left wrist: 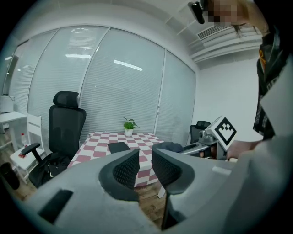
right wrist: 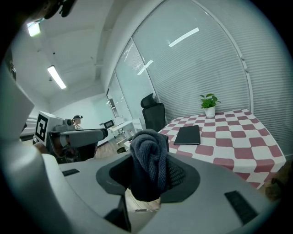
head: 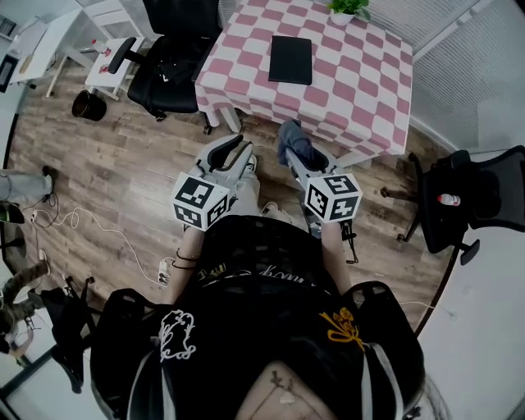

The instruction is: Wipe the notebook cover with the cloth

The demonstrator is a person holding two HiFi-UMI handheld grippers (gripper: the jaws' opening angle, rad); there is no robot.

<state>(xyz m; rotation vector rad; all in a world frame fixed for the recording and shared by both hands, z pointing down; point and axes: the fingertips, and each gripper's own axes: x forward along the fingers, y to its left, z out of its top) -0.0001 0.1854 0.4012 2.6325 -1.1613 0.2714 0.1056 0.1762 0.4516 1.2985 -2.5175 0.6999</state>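
Note:
A black notebook (head: 291,59) lies flat on the pink-and-white checked table (head: 353,90); it also shows as the notebook (left wrist: 118,147) and the notebook (right wrist: 187,135). My right gripper (head: 294,154) is held short of the table's near edge, shut on a bunched dark blue-grey cloth (right wrist: 149,158), the cloth (head: 291,141) sticking out past the jaws. My left gripper (left wrist: 144,168) hovers beside it to the left, its jaws a narrow gap apart with nothing between them. Both grippers (head: 238,157) are above the wooden floor, clear of the table.
A small potted plant (head: 348,8) stands at the table's far edge. A black office chair (head: 168,61) is left of the table, another chair (head: 472,197) to the right. Cables (head: 90,225) trail over the floor at left.

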